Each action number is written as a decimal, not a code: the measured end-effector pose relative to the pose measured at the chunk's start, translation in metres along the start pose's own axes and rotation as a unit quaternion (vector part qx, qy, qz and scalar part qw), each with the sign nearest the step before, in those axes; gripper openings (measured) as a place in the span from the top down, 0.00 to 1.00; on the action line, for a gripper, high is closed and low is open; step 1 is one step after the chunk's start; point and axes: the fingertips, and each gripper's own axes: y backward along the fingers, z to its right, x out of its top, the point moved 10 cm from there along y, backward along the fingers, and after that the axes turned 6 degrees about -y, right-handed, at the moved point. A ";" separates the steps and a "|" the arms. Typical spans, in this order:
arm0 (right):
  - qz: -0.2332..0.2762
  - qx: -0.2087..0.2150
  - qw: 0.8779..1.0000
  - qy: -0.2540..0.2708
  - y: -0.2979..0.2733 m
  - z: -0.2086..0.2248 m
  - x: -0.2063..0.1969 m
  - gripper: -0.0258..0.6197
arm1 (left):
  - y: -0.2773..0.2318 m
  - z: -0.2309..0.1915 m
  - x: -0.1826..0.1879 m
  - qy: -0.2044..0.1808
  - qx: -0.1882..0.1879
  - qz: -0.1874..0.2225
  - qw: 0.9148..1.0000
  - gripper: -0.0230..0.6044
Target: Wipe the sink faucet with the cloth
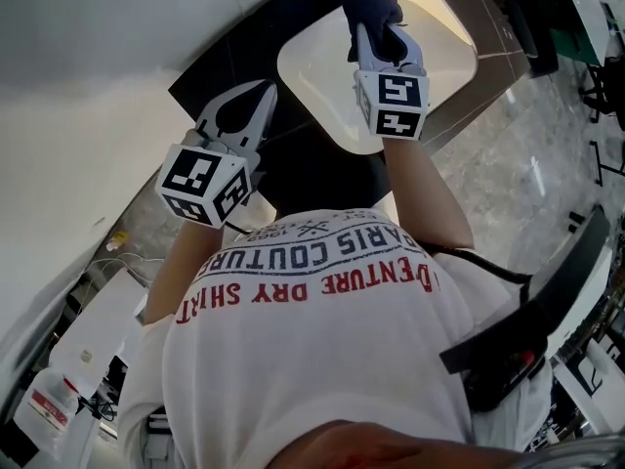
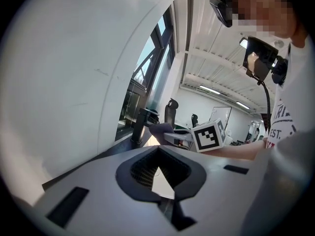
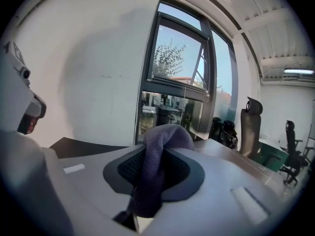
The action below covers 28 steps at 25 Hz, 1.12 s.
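Clamping the cloth (image 3: 156, 161) lengthwise between its jaws, right gripper (image 1: 379, 32) is pointing the bunched end forward. Left gripper (image 1: 262, 94) is holding its jaws together.

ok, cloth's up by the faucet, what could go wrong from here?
1. The right gripper pinches the cloth as a narrow bunch, only a small hump past the jaws: bare jaw tips may scrape the faucet.
2. In the head view cloth and gripper hide the faucet, so spots may be missed.
3. If dragged, the cloth could pull out and drop into the sink.
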 end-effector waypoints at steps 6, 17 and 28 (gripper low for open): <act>0.013 0.148 0.989 0.010 0.051 -0.013 0.031 0.85 | 0.011 0.016 0.007 -0.004 -0.011 0.013 1.000 0.96; 0.008 0.321 0.947 -0.025 0.131 0.013 0.048 0.85 | 0.035 0.107 0.029 -0.018 0.062 0.030 0.997 0.96; 0.019 0.447 0.893 0.036 0.276 0.193 -0.019 0.85 | -0.054 0.377 -0.017 0.010 0.161 0.096 0.982 0.96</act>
